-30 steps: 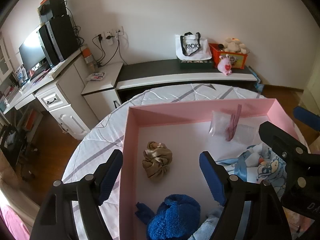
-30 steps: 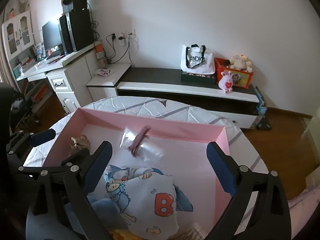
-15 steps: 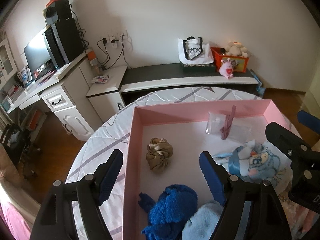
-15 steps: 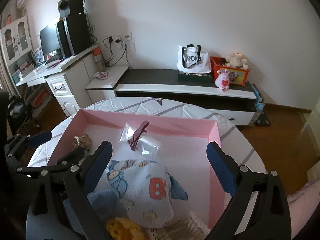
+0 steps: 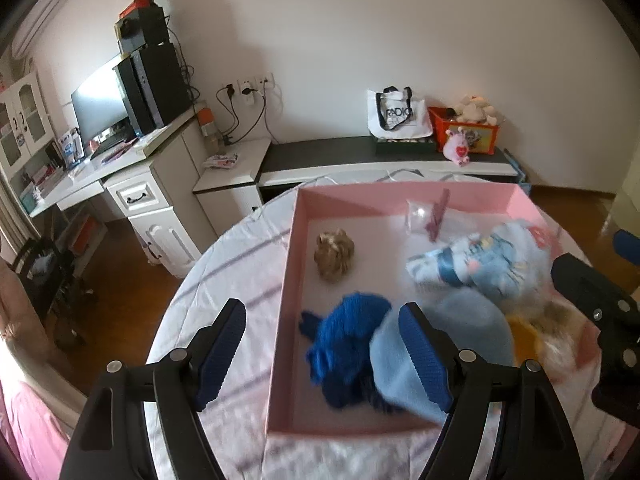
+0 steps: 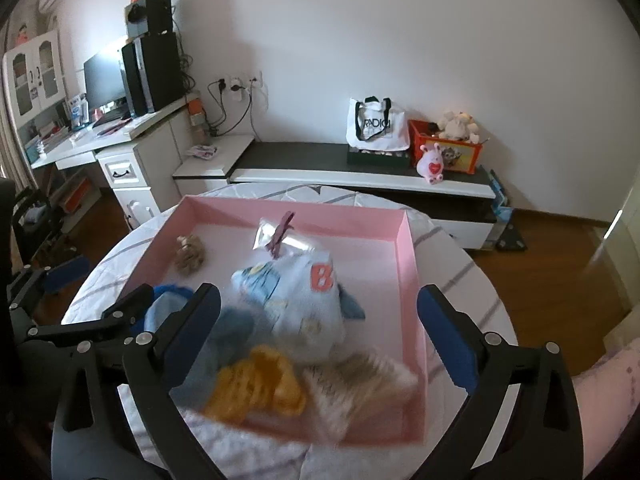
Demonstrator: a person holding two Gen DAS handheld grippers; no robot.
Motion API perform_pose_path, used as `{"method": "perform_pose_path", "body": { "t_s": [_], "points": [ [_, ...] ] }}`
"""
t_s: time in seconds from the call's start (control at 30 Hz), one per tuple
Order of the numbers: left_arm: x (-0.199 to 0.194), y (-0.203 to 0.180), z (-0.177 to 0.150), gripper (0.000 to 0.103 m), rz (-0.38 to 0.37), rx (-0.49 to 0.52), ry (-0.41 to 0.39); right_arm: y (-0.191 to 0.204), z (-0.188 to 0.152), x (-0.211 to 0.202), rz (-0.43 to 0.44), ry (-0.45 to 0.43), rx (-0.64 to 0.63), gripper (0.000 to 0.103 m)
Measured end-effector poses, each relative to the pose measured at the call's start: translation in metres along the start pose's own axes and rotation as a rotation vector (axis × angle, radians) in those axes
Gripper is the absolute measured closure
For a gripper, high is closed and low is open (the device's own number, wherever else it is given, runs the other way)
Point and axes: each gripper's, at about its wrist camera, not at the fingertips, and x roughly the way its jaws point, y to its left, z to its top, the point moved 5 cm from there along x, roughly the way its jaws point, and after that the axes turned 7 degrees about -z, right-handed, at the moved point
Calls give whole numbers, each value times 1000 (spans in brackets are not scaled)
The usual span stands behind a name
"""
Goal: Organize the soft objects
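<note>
your pink box (image 6: 408,256) sits open on the table and holds the soft things: a tan scrunchie (image 5: 334,254) alone near its left wall, a dark blue knit bundle (image 5: 347,344) touching a pale blue cloth (image 5: 472,320), a printed white garment (image 6: 300,296) in the middle, a yellow knit piece (image 6: 260,384) at the front.

Daylit room, even light, motion blur low in both fisheye views.

Soft light falls on the white wall (image 6: 400,40), which carries faint shadows beside the speaker stack (image 6: 154,68). The monitor (image 5: 100,104) shows pale glare. Contents of the pink box (image 5: 288,280) are smeared in its near half; the far wall of the box and the furniture behind it are sharper. Both views bend straight lines toward their edges, with black vignette at the corners.
</note>
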Motion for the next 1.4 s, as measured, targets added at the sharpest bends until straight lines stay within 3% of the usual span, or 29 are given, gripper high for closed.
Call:
{"method": "perform_pose_path", "body": {
  "t_s": [0.27, 0.83, 1.4],
  "points": [
    [-84, -6, -44, 27, -25, -8, -56, 2, -31, -62, -9, -26, 19, 3],
    [-268, -30, -128, 22, -56, -1, -245, -15, -83, -211, -105, -196, 62, 0],
    [-412, -37, -198, 18, -37, -18, -465, -8, -98, -325, -151, -396, 63, 0]
  ]
}}
